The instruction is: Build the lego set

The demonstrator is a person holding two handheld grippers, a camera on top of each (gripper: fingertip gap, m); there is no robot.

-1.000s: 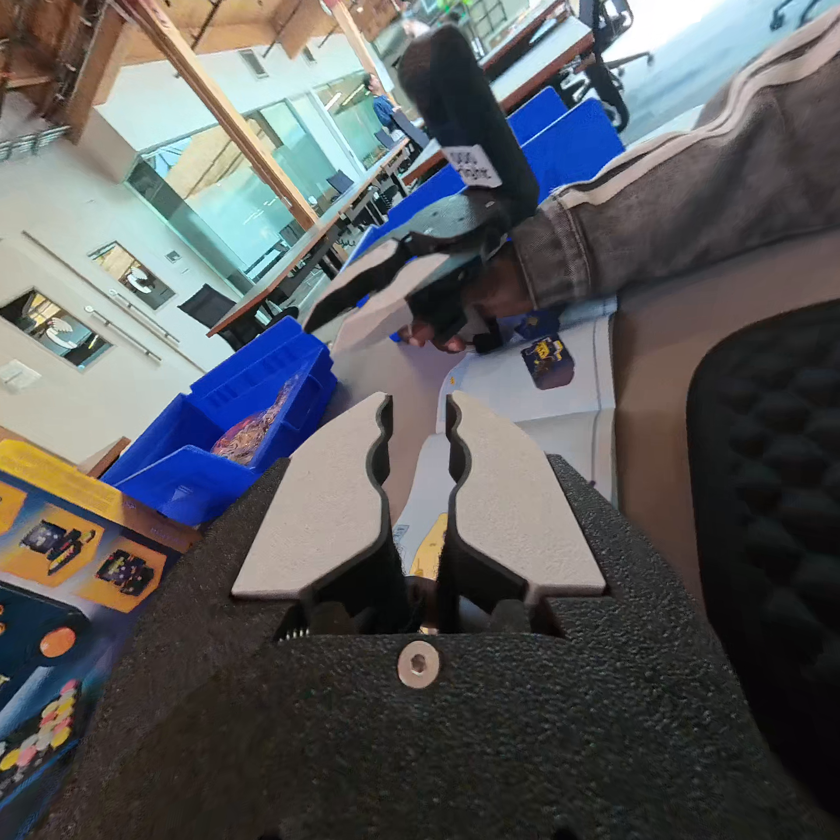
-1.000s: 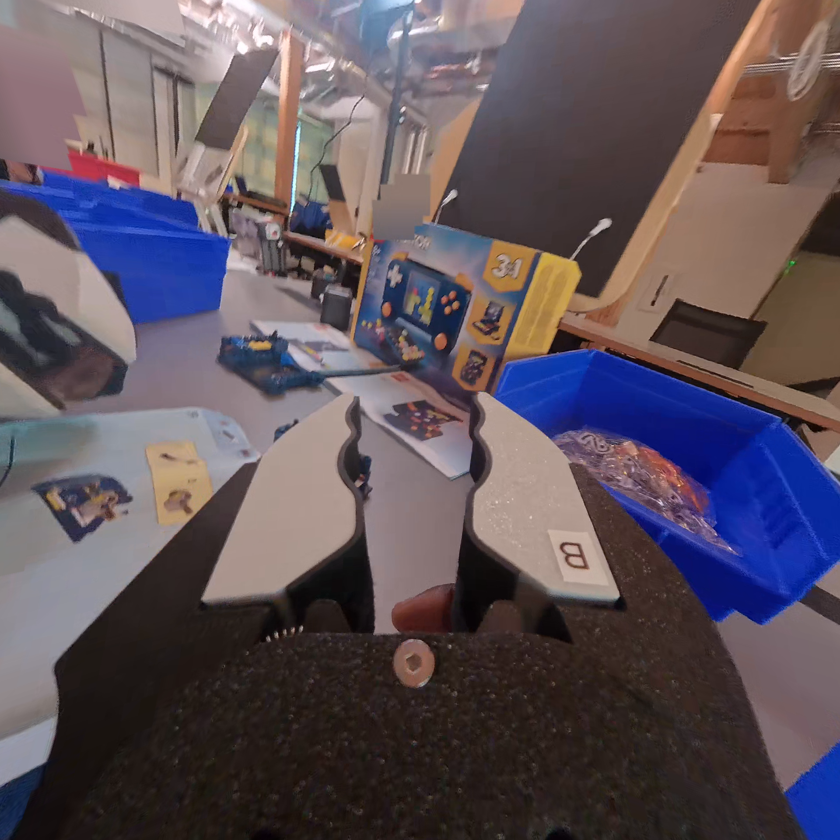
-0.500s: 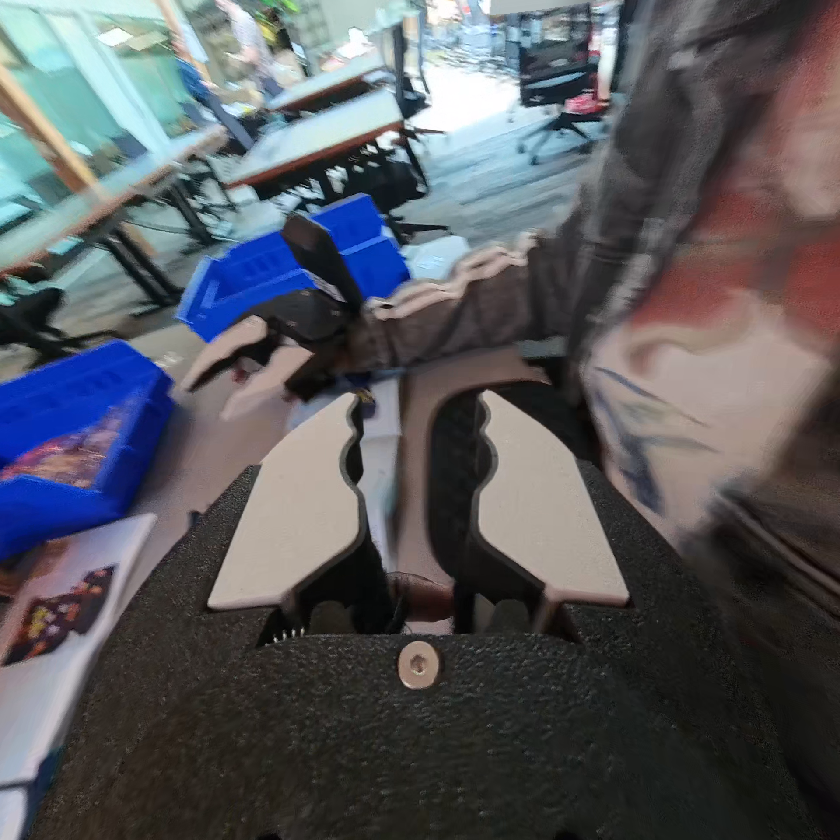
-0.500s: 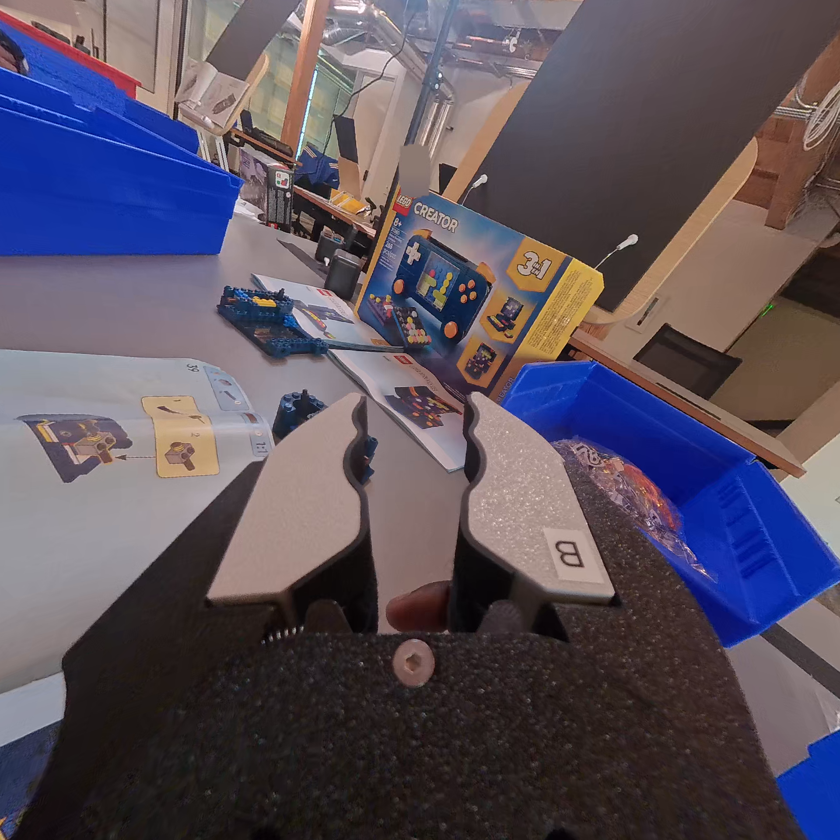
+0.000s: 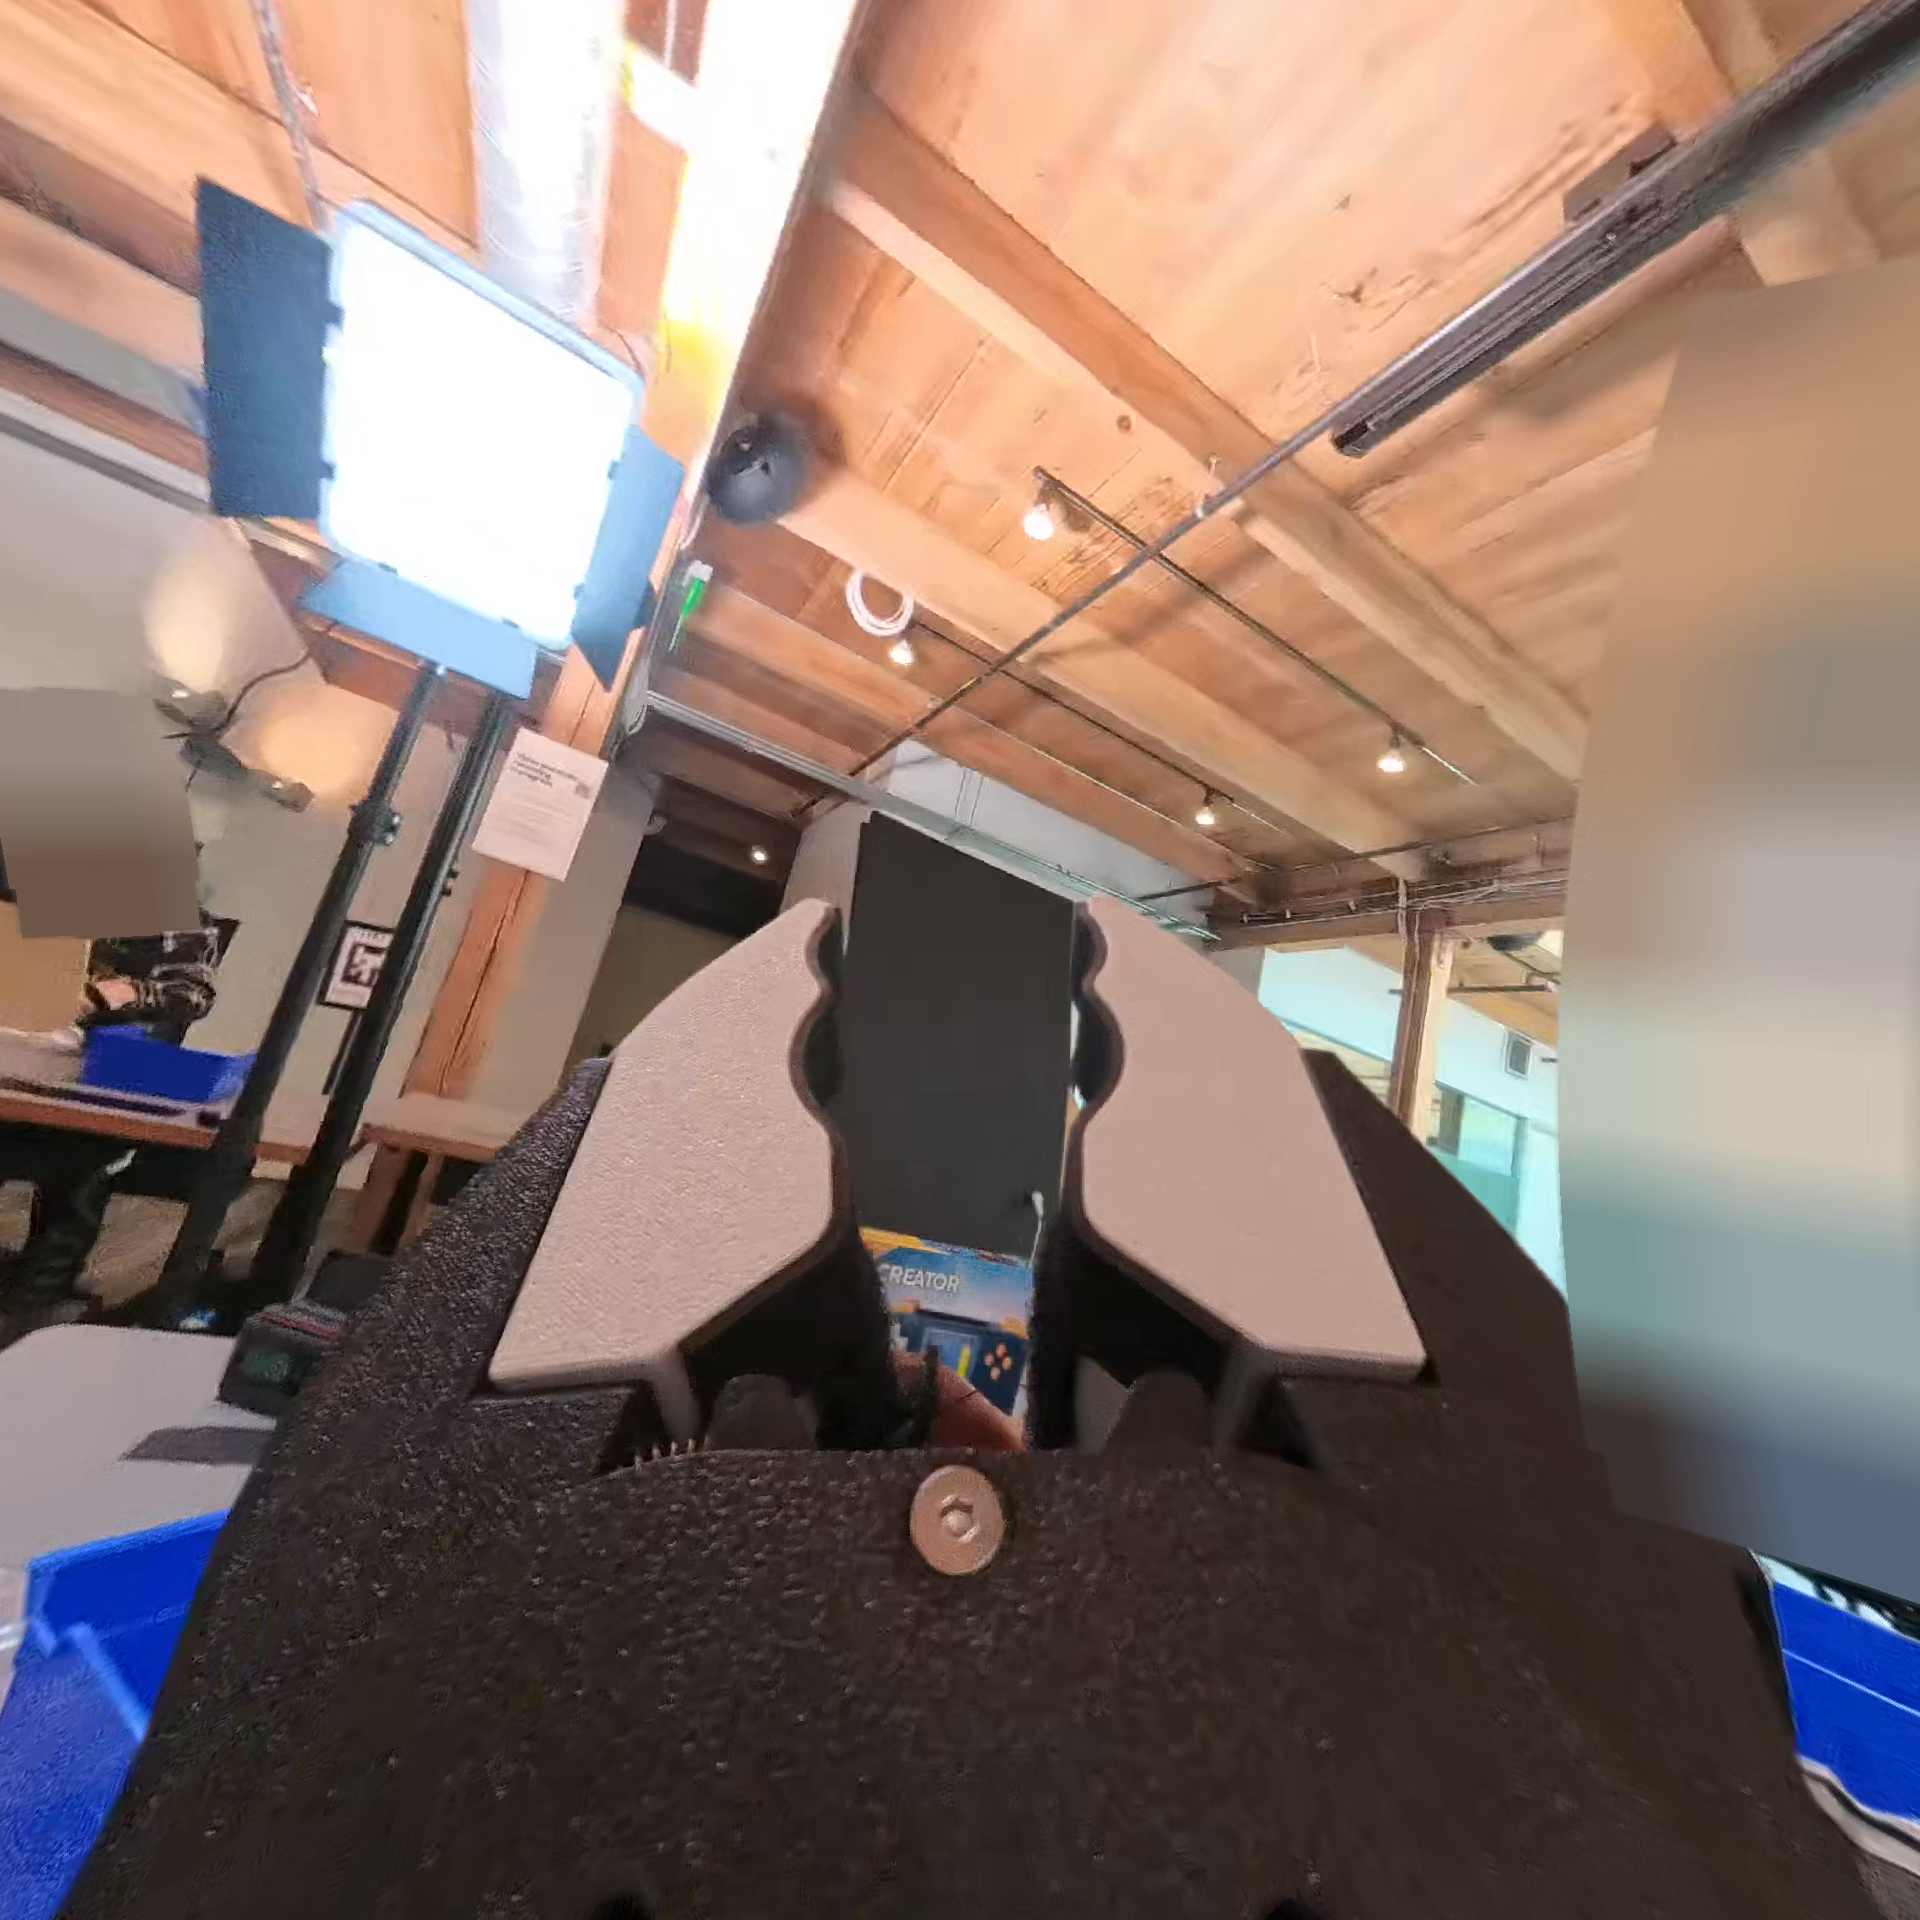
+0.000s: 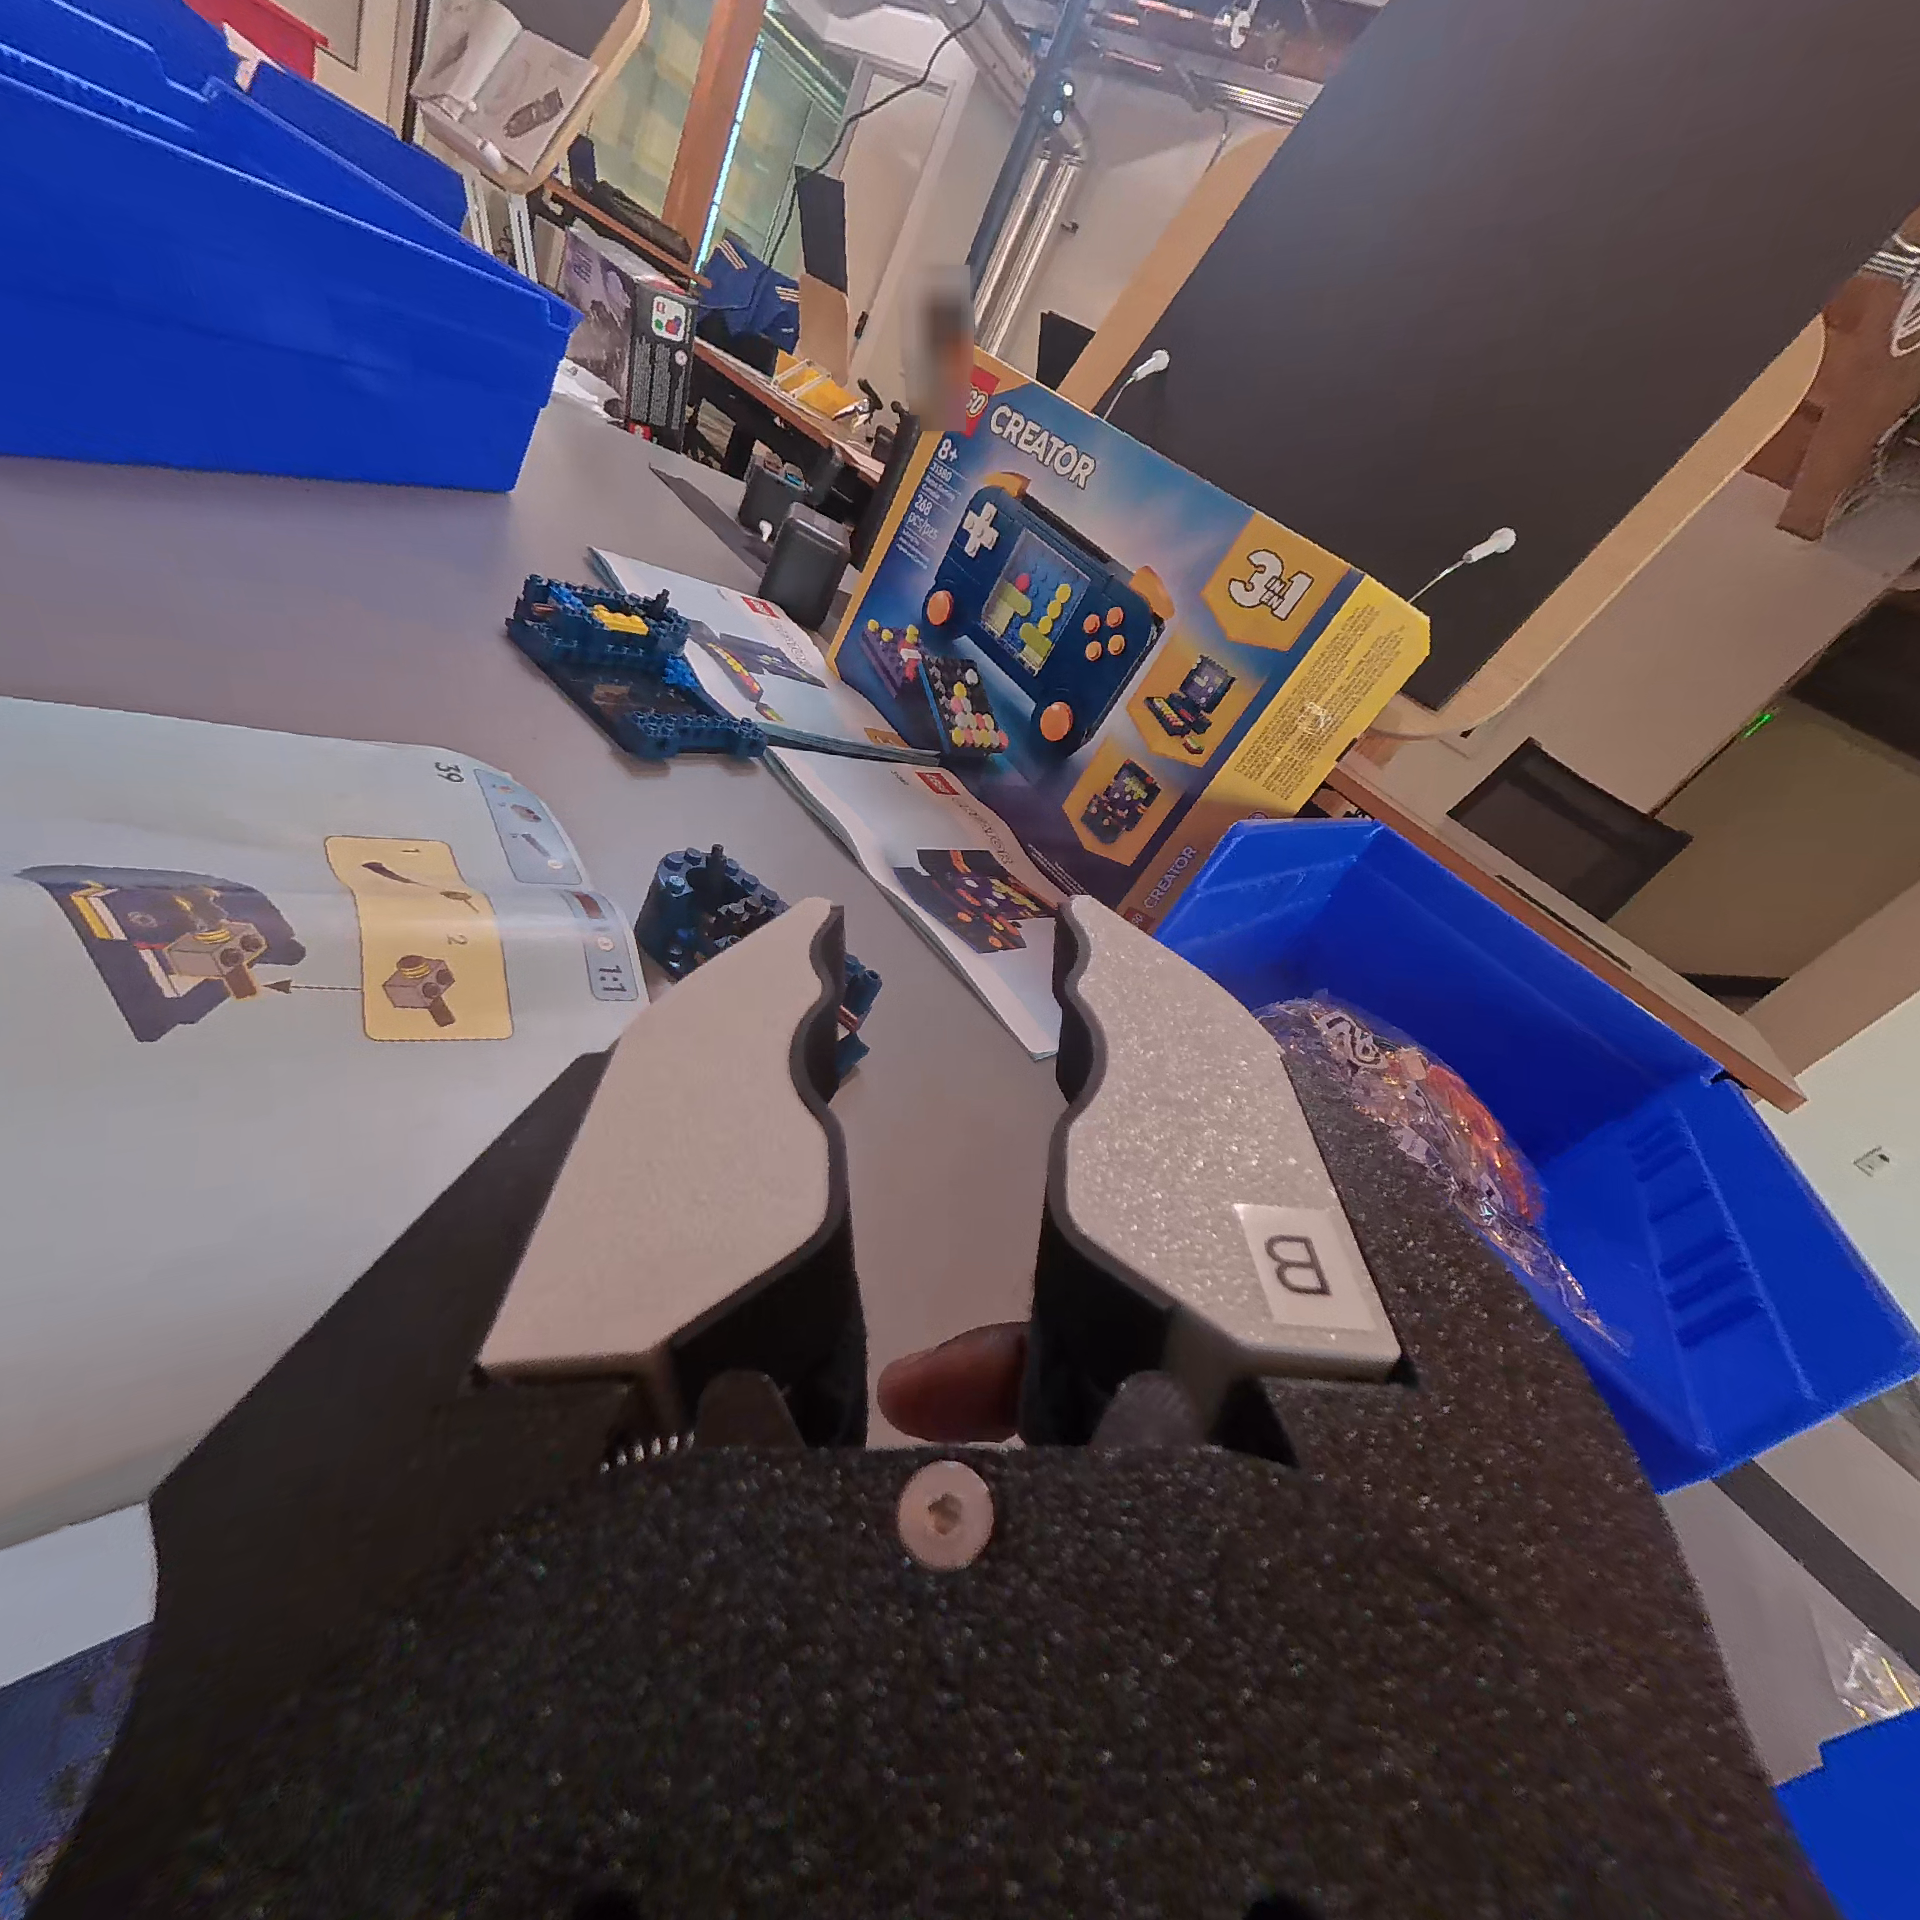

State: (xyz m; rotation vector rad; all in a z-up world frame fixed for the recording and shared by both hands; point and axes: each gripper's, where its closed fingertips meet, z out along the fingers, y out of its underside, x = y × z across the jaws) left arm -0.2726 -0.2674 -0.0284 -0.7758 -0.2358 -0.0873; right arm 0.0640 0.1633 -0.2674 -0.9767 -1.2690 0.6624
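My right gripper (image 6: 951,914) is open and empty, low over the grey table (image 6: 312,582). A small dark blue brick assembly (image 6: 717,914) sits on the table just beyond its left fingertip (image 6: 748,997), partly hidden by it and not between the pads. A larger blue brick build (image 6: 613,665) lies farther back. My left gripper (image 5: 958,920) is open and empty, tilted up toward the wooden ceiling. Only a distant black panel (image 5: 956,1039) and the top of a toy box (image 5: 956,1309) show between its fingers.
An open instruction booklet (image 6: 260,935) lies at the left and a second booklet (image 6: 935,873) ahead. The toy box (image 6: 1122,665) stands behind. A blue bin (image 6: 1558,987) with bagged pieces (image 6: 1423,1122) is at the right. More blue bins (image 6: 239,343) are far left. A lit panel on a stand (image 5: 468,416) rises beside the table. The gap from one gripper's tips to the other's is roughly 60 cm. The larger blue brick build (image 6: 613,665) is about 25 cm from my right fingertips.
My left gripper has swung up from the table and the other arm toward the ceiling, and its jaws stand wider than a second ago. My right gripper has dropped closer to the small brick assembly.
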